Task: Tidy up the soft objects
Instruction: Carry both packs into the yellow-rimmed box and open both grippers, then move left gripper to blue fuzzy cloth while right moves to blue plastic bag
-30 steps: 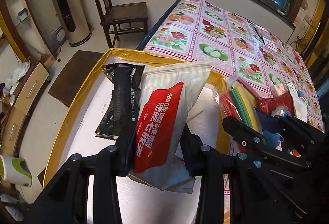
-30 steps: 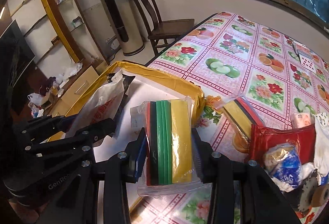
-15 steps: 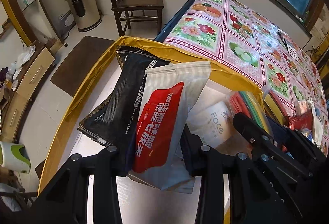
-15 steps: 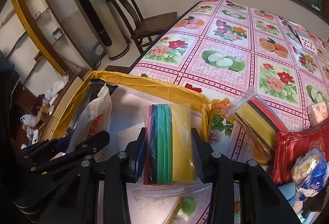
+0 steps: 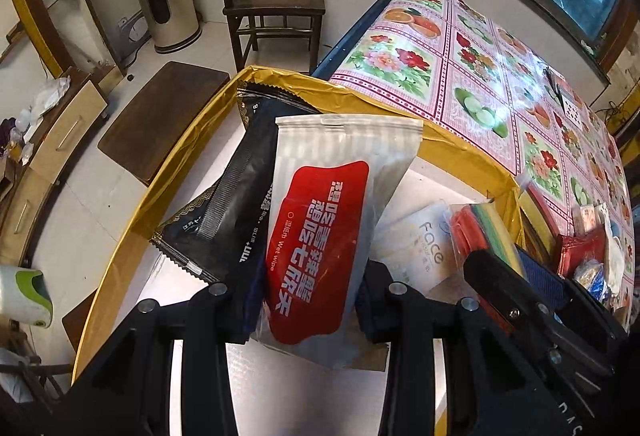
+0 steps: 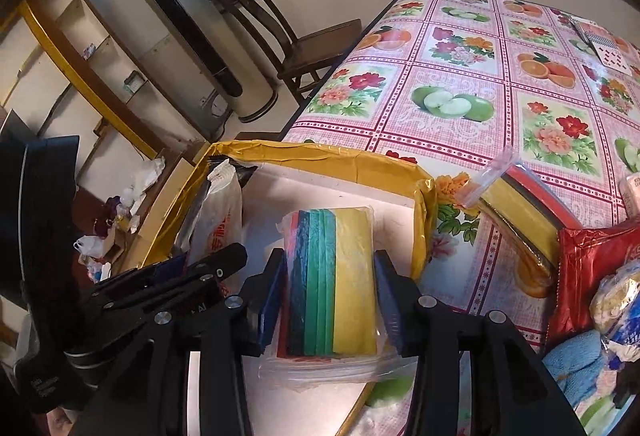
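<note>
Two tools (image 5: pixel 302 300) (image 6: pixel 328 300), one pack each: wipes (image 5: pixel 320 236), cloths (image 6: pixel 334 280).

Black pouch (image 5: pixel 224 220) half hidden behind wipes pack (image 5: pixel 320 236); Face packet (image 5: pixel 420 248) partly covered.

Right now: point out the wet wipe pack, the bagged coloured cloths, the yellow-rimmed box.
wet wipe pack (image 5: pixel 316 248), left wrist view, red label.
bagged coloured cloths (image 6: pixel 352 276), right wrist view, yellow cloth.
yellow-rimmed box (image 6: pixel 320 156), right wrist view, far rim.
</note>
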Tool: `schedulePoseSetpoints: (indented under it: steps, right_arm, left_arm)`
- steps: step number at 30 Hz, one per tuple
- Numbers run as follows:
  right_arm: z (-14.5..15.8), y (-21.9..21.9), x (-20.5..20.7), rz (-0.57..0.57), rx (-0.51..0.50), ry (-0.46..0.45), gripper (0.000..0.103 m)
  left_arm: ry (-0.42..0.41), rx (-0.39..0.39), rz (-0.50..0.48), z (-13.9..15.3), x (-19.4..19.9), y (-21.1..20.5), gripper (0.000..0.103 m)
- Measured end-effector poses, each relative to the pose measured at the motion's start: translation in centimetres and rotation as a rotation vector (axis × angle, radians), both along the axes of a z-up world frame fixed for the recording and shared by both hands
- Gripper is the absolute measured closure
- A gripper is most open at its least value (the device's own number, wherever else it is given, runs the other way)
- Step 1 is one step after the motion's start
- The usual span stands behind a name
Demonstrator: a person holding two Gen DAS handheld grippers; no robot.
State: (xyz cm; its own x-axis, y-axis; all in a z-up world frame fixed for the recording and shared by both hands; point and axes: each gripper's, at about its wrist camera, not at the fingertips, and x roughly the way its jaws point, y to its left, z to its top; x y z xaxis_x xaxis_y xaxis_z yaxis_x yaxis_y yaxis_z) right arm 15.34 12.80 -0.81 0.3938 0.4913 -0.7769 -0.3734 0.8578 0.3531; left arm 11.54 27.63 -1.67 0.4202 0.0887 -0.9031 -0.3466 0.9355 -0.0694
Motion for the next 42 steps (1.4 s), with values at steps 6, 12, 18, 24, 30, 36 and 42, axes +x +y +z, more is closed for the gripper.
schedulePoseSetpoints:
  steps: [6, 12, 18, 24, 30, 36, 42]
  right_arm:
    - [0.3, -0.5, -0.2, -0.014, 0.013, 0.003, 0.045]
    - [1.1, -2.3, -1.5, -0.012, 0.024, -0.025, 0.045]
    - [2.1, -6.0, -4.0, 0.006, 0.02, -0.069, 0.045]
    - [3.3, -11.1, -6.3, -0.014, 0.008, -0.113, 0.04]
    - [4.4, -16.7, -8.0, -0.053, -0.04, -0.172, 0.036]
    - [4.5, -20.2, -7.6, -0.051, -0.058, -0.146, 0.036]
    - [5.6, -21.0, -6.7, -0.021, -0.129, -0.179, 0.035]
  left_arm:
    - [-0.006, 0.01, 0.012, 0.6, -0.4, 0.2, 0.068]
    - [-0.025, -0.004, 0.001, 1.3, -1.2, -0.5, 0.068]
    - [-0.035, -0.001, -0.045, 1.7, -1.9, -2.5, 0.06]
    - [-0.05, -0.014, -0.054, 2.0, -2.8, -4.0, 0.03]
    - [-0.057, -0.015, -0.128, 2.8, -4.2, -7.3, 0.029]
    - [-0.07, -0.055, -0.265, 3.2, -4.8, -13.1, 0.028]
    - [-0.041, -0.1, -0.359, 1.8, -4.3, -18.3, 0.028]
